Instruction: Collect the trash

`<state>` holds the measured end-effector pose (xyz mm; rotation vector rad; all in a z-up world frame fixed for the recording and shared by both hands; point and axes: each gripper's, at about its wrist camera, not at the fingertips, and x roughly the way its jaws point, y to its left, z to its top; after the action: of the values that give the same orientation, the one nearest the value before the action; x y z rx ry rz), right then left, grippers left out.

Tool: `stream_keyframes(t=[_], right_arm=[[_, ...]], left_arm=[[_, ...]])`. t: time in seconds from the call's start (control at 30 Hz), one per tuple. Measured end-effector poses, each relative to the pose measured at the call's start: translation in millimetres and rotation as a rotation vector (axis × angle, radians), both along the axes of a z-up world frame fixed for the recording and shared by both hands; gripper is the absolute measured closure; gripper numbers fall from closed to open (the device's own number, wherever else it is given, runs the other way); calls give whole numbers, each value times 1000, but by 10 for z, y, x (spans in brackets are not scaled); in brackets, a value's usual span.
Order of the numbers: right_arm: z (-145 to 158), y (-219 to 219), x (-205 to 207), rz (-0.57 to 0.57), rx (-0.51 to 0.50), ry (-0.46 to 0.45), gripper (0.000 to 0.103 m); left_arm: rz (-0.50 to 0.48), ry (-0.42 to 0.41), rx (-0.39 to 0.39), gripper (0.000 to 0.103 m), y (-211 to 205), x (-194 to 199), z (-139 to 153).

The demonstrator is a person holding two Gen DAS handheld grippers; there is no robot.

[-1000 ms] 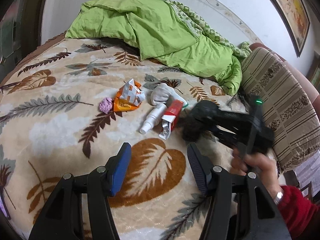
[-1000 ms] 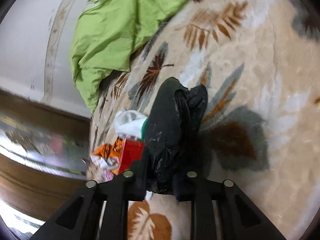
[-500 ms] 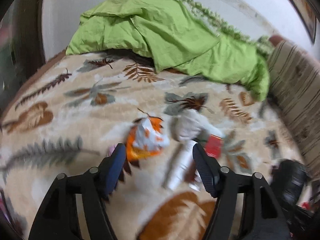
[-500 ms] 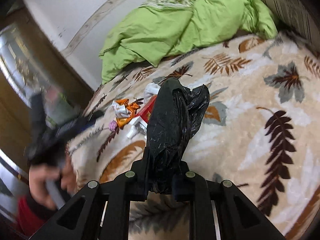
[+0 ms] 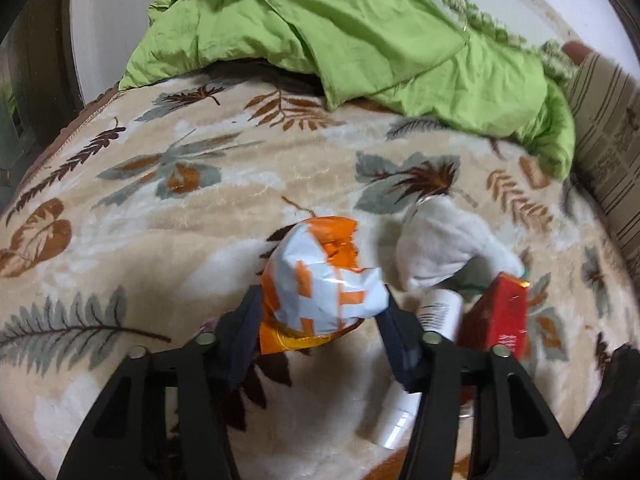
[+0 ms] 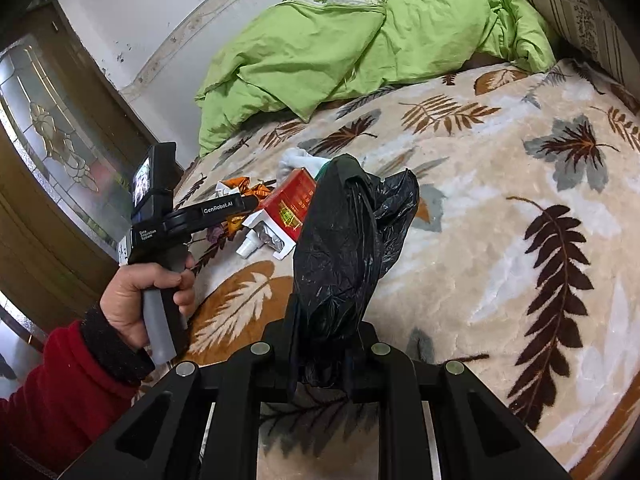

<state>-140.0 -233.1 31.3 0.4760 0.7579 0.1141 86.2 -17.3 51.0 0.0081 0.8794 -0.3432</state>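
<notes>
The left gripper (image 5: 320,322) has its 2 blue-padded fingers (image 5: 244,336) spread on either side of a crumpled orange-and-white foil snack wrapper (image 5: 320,280); the pads sit right at the wrapper's edges, but whether they press on it cannot be told. The wrapper lies on the cream plush blanket with brown and grey leaf print (image 5: 160,200). Just right of it lie a white cylindrical plastic bottle (image 5: 438,314), a red cardboard carton (image 5: 498,320) and, a little farther back, a wad of white cloth (image 5: 436,248).

The right gripper (image 6: 322,364) is clamped on a crumpled black plastic trash bag (image 6: 344,248), which stands up from between its fingers above the blanket (image 6: 500,260). Beyond the bag the red carton (image 6: 292,204) is visible, with the left hand (image 6: 148,296) and its gripper handle at the left. A rumpled lime-green quilt (image 6: 360,44) is heaped at the far end of the bed.
</notes>
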Motion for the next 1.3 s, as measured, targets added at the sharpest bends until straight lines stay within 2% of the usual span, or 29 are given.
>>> stream_keyframes(t=[0.23, 0.43, 0.8, 0.9, 1.07, 1.3], right_arm=[[-4, 0, -3, -3, -5, -2, 85], [18, 10, -33, -10, -24, -8, 85], [137, 111, -247, -3, -101, -35, 85], [149, 146, -338, 6, -120, -35, 85], [158, 149, -487, 8, -137, -32, 85], [153, 127, -563, -6, -135, -26, 85]], left_arm=[[-30, -50, -96, 50, 53, -480, 330], [-65, -83, -124, 50, 165, -1113, 534], [-23, -118, -124, 50, 319, -2235, 442], [-9, -127, -93, 50, 311, -2324, 368], [18, -141, -101, 50, 356, -2356, 406], [-9, -151, -59, 50, 240, -2483, 416]])
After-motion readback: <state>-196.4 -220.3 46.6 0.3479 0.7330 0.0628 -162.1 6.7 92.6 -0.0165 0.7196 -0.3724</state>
